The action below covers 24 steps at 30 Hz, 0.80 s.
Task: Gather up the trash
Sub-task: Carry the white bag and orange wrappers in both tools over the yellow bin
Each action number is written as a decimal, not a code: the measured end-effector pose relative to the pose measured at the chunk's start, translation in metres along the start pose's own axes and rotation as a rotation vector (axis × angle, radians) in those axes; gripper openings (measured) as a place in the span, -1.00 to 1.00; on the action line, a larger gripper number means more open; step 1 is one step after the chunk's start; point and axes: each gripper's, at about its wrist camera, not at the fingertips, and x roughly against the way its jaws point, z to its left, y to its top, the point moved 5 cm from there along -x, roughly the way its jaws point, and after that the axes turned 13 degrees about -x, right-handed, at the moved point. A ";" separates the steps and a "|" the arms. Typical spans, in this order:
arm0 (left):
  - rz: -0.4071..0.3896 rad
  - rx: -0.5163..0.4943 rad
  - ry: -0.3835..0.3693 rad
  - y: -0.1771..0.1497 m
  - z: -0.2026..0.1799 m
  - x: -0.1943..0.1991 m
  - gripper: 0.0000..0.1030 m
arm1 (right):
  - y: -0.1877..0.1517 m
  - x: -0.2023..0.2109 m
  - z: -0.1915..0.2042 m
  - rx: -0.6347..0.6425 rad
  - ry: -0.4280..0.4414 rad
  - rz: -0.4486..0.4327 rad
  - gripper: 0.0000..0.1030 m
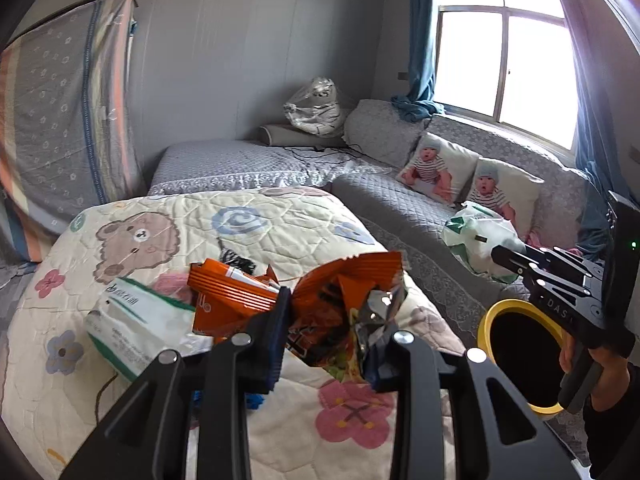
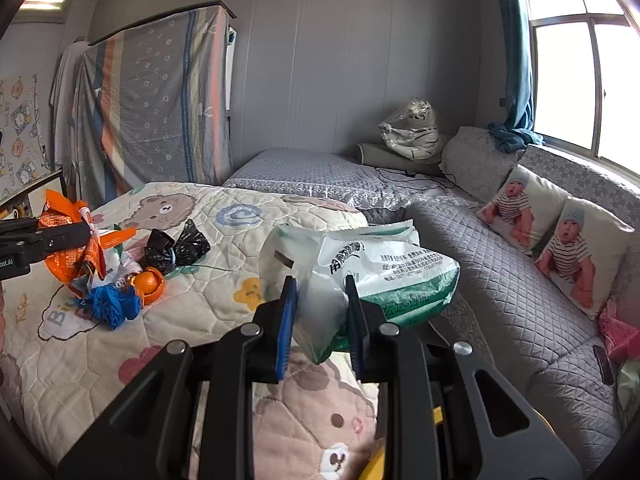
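We've got the left tool [image 1: 332, 340] clamped on the orange wrapper [image 1: 320, 304] and the right tool [image 2: 320, 312] on the white-green bag [image 2: 360, 268] over the bed [image 2: 208, 300]; thin pinches could slip short of the yellow-rimmed bin [image 1: 486, 322].

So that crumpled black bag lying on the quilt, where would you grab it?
Judging by its shape, at the pinched waist in the middle of the black bag, coming down from above. It lies flat on the quilt with two puffed ends and a narrow twist between, which should fit between the fingers. Both grippers are full now.
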 end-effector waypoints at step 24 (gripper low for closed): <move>-0.015 -0.240 -0.314 0.042 -0.191 -0.060 -0.43 | -0.057 0.076 -0.138 -0.151 -0.326 -0.007 -0.58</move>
